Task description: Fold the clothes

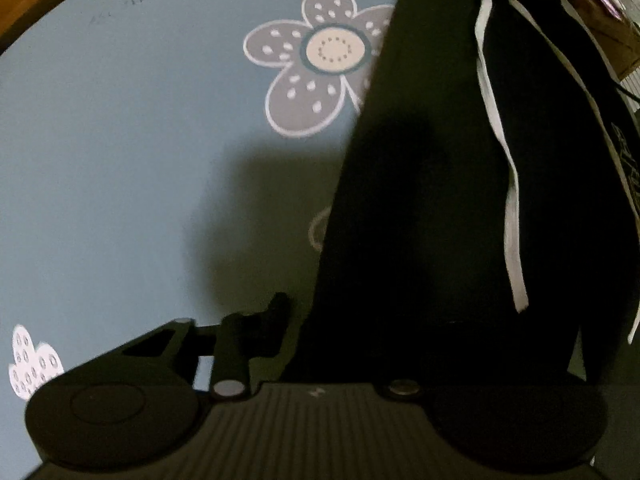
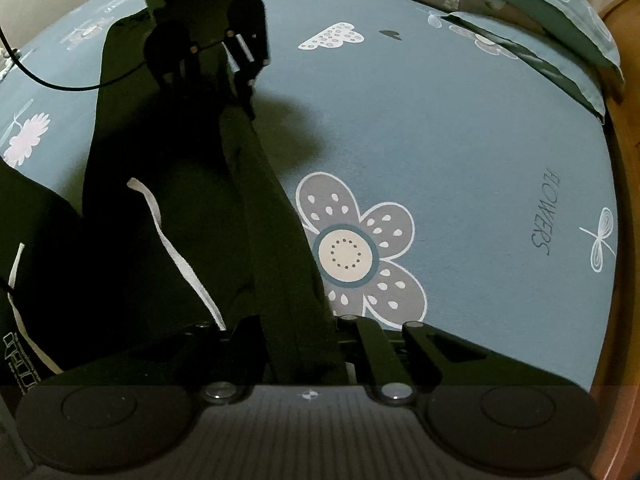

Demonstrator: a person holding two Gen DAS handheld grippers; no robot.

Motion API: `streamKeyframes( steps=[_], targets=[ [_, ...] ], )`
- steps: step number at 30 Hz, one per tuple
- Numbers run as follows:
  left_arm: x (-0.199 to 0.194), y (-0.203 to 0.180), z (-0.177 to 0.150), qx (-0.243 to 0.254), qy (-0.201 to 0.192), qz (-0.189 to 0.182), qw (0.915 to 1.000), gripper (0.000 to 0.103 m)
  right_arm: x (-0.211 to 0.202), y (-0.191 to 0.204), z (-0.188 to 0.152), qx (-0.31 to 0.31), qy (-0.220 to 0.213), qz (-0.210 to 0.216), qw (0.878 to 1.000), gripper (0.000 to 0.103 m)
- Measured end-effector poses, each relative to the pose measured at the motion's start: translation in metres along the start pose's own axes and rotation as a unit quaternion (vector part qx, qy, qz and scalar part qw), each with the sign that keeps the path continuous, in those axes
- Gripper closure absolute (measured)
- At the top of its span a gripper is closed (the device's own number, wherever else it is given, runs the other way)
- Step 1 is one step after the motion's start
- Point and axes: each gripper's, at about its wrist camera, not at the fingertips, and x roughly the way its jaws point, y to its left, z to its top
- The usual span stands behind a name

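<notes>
Garment (image 2: 168, 280) edge sits clamped between my right gripper (image 2: 296, 344) jaws. I can't tell whether my left gripper (image 2: 224, 92) grips cloth. Slack dark fabric could slide free there, spoiling the fold.

Matt black cloth garment (image 2: 132, 264) on smooth printed cotton-like bedsheet (image 2: 460, 140)

We see a bed (image 2: 460, 128) covered by a blue sheet (image 1: 120, 140) printed with grey flowers (image 2: 356, 252) and the word "FLOWERS" (image 2: 546, 216). Matching pillows (image 2: 560, 20) lie stacked at the far corner. A wooden bed frame (image 2: 628, 200) borders the edge. The light is dim, casting soft shadows.
</notes>
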Motion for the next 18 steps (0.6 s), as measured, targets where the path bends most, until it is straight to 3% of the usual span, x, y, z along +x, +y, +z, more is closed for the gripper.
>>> streamKeyframes(
  steps=[2,4,11,18],
  targets=[
    [0.000,-0.002,-0.005,-0.009,-0.001,0.014,0.9999,0.096,0.001,0.001,0.001,0.001,0.001,-0.001,1.000,0.094],
    [-0.003,-0.007,-0.007,-0.016,-0.005,0.031,0.9994,0.101,0.002,0.002,0.001,-0.001,0.003,-0.004,1.000,0.094],
    [-0.024,-0.029,-0.007,-0.040,-0.017,0.072,0.9964,0.103,-0.001,0.012,0.000,-0.021,0.017,-0.026,0.999,0.094],
    [-0.070,-0.069,-0.018,-0.061,-0.051,0.106,0.9911,0.103,-0.016,0.037,-0.007,-0.044,0.014,-0.050,0.998,0.094]
  ],
)
